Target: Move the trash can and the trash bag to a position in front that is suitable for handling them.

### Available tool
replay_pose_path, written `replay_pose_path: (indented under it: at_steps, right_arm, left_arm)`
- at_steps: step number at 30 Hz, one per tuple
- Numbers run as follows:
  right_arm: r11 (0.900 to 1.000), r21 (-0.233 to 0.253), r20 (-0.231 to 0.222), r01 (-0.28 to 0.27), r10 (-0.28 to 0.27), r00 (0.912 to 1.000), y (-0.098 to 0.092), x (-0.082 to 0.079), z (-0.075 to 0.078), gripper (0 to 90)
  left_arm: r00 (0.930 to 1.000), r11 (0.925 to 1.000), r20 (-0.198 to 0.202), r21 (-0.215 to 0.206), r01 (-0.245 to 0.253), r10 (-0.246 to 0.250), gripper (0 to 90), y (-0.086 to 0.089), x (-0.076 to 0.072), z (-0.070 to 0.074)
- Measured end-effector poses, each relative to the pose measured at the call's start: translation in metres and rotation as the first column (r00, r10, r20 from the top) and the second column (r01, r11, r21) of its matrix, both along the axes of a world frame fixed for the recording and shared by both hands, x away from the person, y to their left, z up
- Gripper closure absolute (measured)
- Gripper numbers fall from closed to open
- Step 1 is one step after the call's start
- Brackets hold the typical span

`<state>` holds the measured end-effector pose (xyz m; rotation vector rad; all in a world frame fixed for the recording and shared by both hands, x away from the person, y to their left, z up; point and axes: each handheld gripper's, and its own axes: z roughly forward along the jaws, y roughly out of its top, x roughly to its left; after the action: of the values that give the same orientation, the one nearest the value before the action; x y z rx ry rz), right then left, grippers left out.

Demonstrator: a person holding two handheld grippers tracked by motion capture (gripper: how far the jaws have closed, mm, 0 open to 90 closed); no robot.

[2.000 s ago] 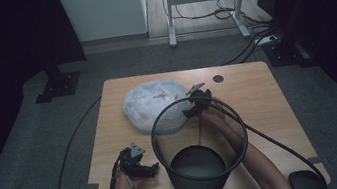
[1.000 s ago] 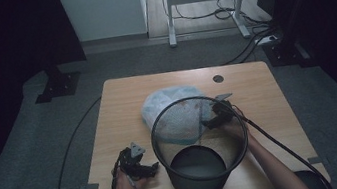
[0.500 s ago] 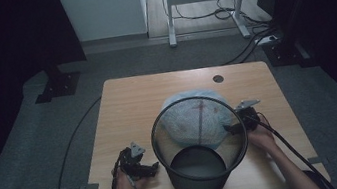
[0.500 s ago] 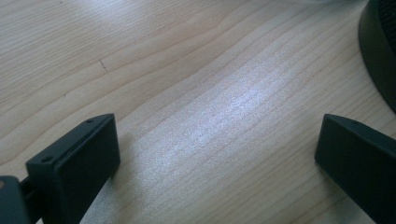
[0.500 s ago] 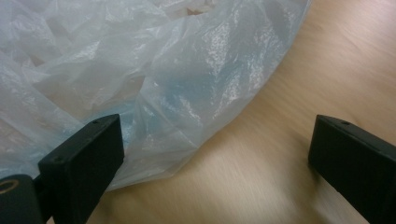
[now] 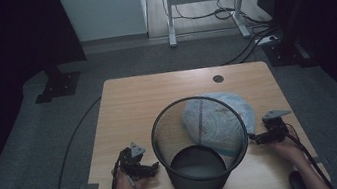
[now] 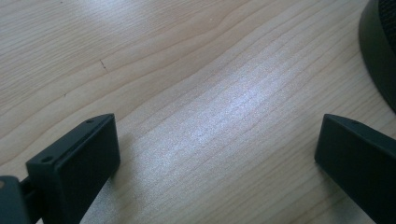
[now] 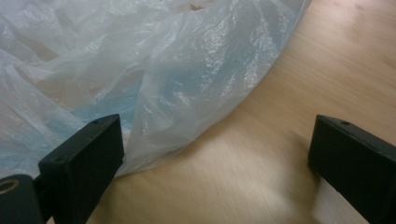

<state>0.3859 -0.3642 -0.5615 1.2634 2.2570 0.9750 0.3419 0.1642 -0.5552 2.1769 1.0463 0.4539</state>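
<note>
Our two grippers rest either side of the mesh bin, the plastic bag behind it.

From the high view we see the mesh bin (image 6: pixel 200 148) standing on the table (image 6: pixel 132 100), the plastic bag (image 6: pixel 220 117) lying just behind it, our left gripper (image 6: pixel 148 168) near the front edge and our right gripper (image 6: pixel 259 137) beside the bag. In the left gripper view our jaws are spread wide over bare wood, the bin's base (image 7: pixel 380 44) at the edge. In the right gripper view our jaws are spread, the bag (image 8: pixel 140 70) lying against the left one.
</note>
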Motion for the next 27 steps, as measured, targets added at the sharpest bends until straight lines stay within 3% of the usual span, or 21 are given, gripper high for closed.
replay_pose_path:
  at_steps: [9, 12, 19, 27]
  right_arm:
    - [0.998, 0.005, 0.000, 0.068, -0.068, 0.9977, -0.043, -0.036, 0.000, 4.2]
    - [0.994, 0.006, 0.007, 0.112, -0.112, 0.9937, -0.049, -0.046, 0.000, 7.6]
    - [0.997, 0.002, -0.003, 0.080, -0.080, 0.9968, -0.060, -0.063, 0.002, 13.6]
    - [0.997, 0.010, 0.012, 0.075, -0.075, 0.9971, -0.069, -0.089, 0.001, 13.7]
  left_arm:
    - [1.0000, 1.0000, 0.000, 0.000, -0.001, 0.001, 0.0, 0.000, 0.000, 0.000]
    - [1.0000, 1.0000, 0.001, 0.000, -0.001, 0.001, 0.0, 0.000, 0.000, 0.000]
    - [1.0000, 1.0000, 0.005, 0.001, -0.001, 0.001, 0.3, 0.000, -0.001, 0.000]
    - [1.0000, 1.0000, 0.005, 0.000, -0.001, 0.001, 0.3, 0.000, -0.001, 0.000]
